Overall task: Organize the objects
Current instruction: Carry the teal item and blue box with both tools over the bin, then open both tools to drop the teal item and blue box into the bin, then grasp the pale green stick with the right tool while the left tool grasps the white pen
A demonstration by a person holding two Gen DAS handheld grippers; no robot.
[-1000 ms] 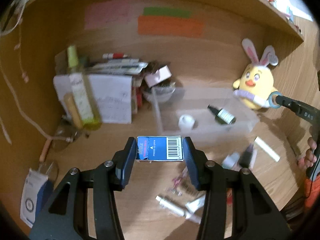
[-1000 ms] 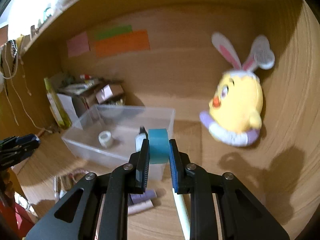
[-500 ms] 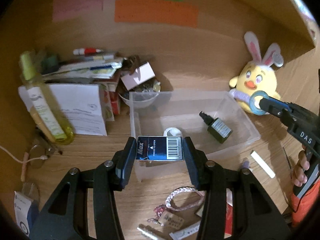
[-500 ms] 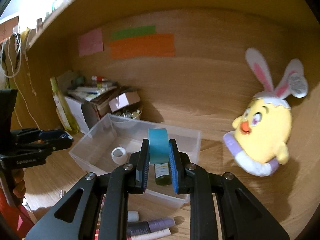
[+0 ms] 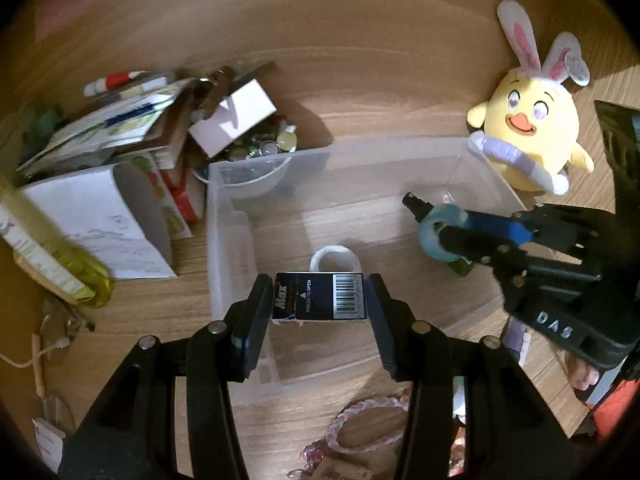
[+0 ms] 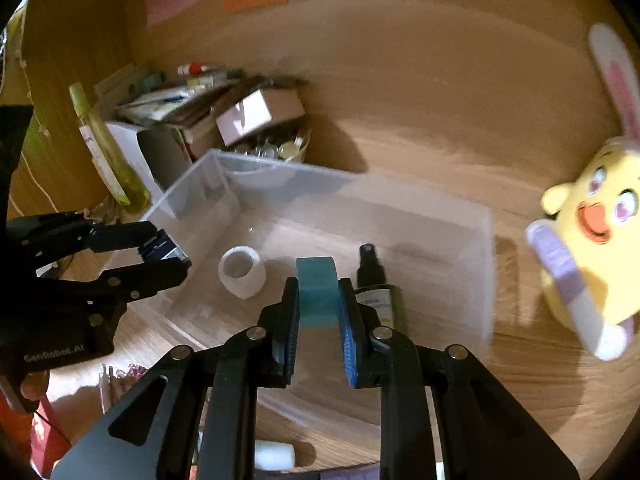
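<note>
Pretty dim, warm yellowish light in both views; heavy fisheye bend with black vignette at the corners; the plush chick [image 6: 592, 240] is smeared with motion blur in the right wrist view, sharper in the left; the clear bin [image 5: 224, 208] catches soft glare on its walls; dark shadows fall behind the clutter.

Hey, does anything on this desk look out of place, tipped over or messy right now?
Yes. The tall yellow-green bottle leans against the untidy stack of papers and booklets instead of standing upright. A small white-topped cardboard box sits tilted on a clear bowl of small odds and ends.
</note>
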